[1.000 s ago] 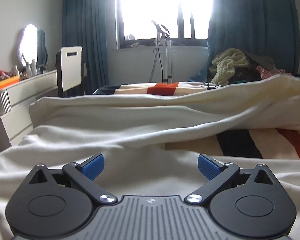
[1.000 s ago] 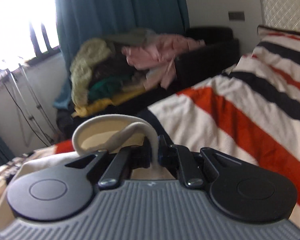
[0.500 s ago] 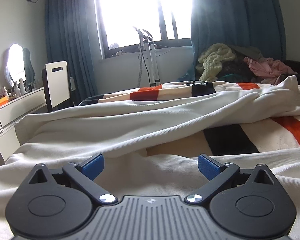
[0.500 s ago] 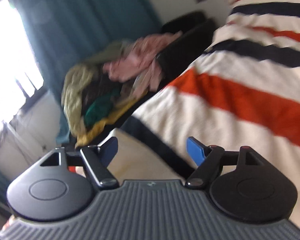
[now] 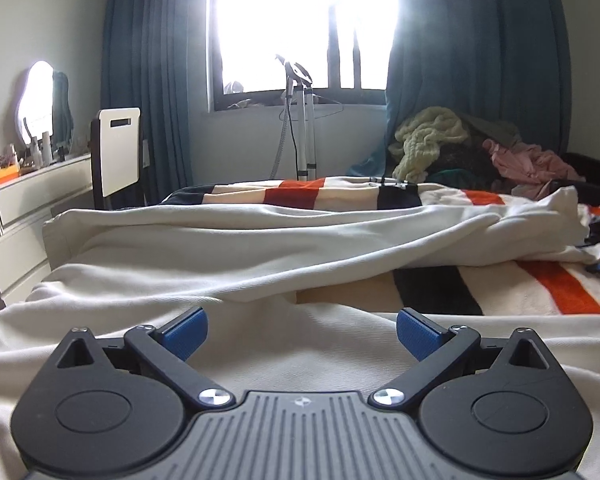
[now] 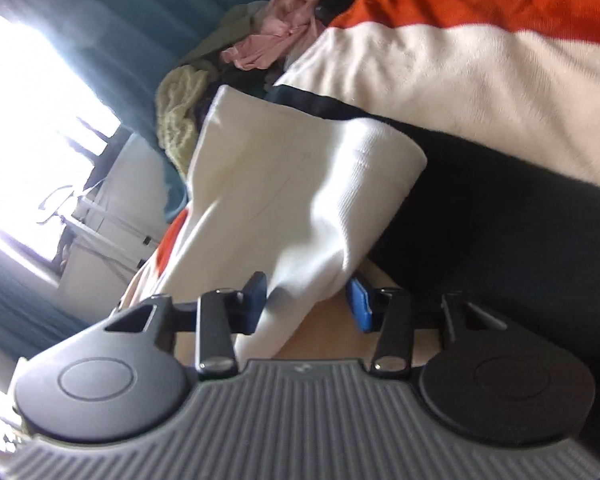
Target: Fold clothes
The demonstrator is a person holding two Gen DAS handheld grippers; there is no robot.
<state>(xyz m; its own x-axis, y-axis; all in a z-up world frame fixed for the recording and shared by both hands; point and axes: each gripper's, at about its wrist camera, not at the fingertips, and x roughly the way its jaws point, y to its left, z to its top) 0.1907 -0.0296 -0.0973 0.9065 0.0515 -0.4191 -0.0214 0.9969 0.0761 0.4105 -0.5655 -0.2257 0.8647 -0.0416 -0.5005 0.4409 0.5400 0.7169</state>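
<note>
A cream-white garment point(image 5: 260, 248) lies spread in long folds across the striped bed. My left gripper point(image 5: 302, 330) is open and empty, low over the near part of the cloth. In the right wrist view one end of the same cream garment point(image 6: 300, 184) lies on the black stripe of the blanket. My right gripper point(image 6: 308, 300) is open, with its blue pads on either side of the cloth's narrow near end. The jaws stand apart and do not pinch it.
The bed has a striped blanket point(image 5: 548, 292) in cream, black and orange. A pile of clothes point(image 5: 460, 148) sits at the far right by the blue curtain. A white dresser point(image 5: 28, 208) and a chair point(image 5: 118, 152) stand at the left. A garment steamer pole point(image 5: 304, 128) stands under the window.
My right gripper let go of the cloth, opened, then rolled sideways and came down around the garment's end. The left gripper stayed open and shifted its view slightly.
</note>
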